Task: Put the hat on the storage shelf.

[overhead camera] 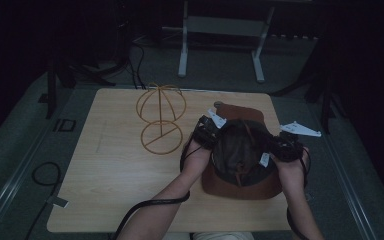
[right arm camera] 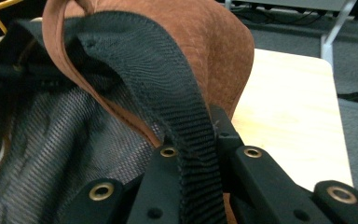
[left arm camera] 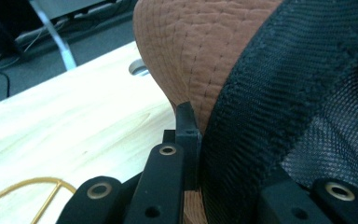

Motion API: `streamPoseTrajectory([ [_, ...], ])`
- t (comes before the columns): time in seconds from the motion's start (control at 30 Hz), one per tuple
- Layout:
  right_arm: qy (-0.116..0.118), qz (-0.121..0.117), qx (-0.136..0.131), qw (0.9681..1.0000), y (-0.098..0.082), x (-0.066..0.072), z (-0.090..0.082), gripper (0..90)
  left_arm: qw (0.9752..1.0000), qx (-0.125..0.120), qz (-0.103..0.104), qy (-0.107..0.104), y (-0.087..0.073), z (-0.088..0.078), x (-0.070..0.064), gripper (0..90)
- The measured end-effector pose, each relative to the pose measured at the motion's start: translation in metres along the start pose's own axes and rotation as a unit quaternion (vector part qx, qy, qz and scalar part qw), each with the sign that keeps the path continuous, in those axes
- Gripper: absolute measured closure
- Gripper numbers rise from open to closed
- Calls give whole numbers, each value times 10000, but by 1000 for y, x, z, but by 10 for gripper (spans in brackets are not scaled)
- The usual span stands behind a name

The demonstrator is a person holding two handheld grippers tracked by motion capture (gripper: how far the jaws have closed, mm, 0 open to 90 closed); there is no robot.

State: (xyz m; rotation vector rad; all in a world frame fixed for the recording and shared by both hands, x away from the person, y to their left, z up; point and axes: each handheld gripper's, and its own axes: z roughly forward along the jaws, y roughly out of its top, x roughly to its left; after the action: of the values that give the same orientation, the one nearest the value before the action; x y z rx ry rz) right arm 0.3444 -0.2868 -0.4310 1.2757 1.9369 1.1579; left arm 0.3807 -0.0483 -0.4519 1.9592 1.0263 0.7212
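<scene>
Wire hat stand [overhead camera: 161, 119], gold, left-centre of the table [overhead camera: 105, 165], upright on its ring base, well apart from the hat. Left gripper [overhead camera: 207, 131]: fingers [left arm camera: 186, 135] clamped on the left edge of the hat [overhead camera: 240, 155], one finger on the brown outside, black mesh lining on the other side. Hat is brown, held upside down, opening up, right-centre of the table between both hands; whether the brim touches the wood, can't tell. Black mesh lining [right arm camera: 51, 140] and black sweatband [right arm camera: 168, 84] visible inside. Right gripper [overhead camera: 282, 147]: fingers [right arm camera: 223, 130] pinched narrow on the sweatband plus brown rim at the hat's right edge.
</scene>
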Motion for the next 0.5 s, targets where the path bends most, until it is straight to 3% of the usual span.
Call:
streamPoseTrajectory([
  [0.2,69,-122,10,9999,-4,3,-12,814,9998,-164,-16,-54,10,-10,2,868],
  [0.37,355,-125,-141,9992,-6,2,-25,571,9995,-300,-64,-89,16,-17,4,869],
  [0.5,648,-125,-257,9975,-7,3,-37,440,9993,-364,-74,-73,18,-20,5,868],
])
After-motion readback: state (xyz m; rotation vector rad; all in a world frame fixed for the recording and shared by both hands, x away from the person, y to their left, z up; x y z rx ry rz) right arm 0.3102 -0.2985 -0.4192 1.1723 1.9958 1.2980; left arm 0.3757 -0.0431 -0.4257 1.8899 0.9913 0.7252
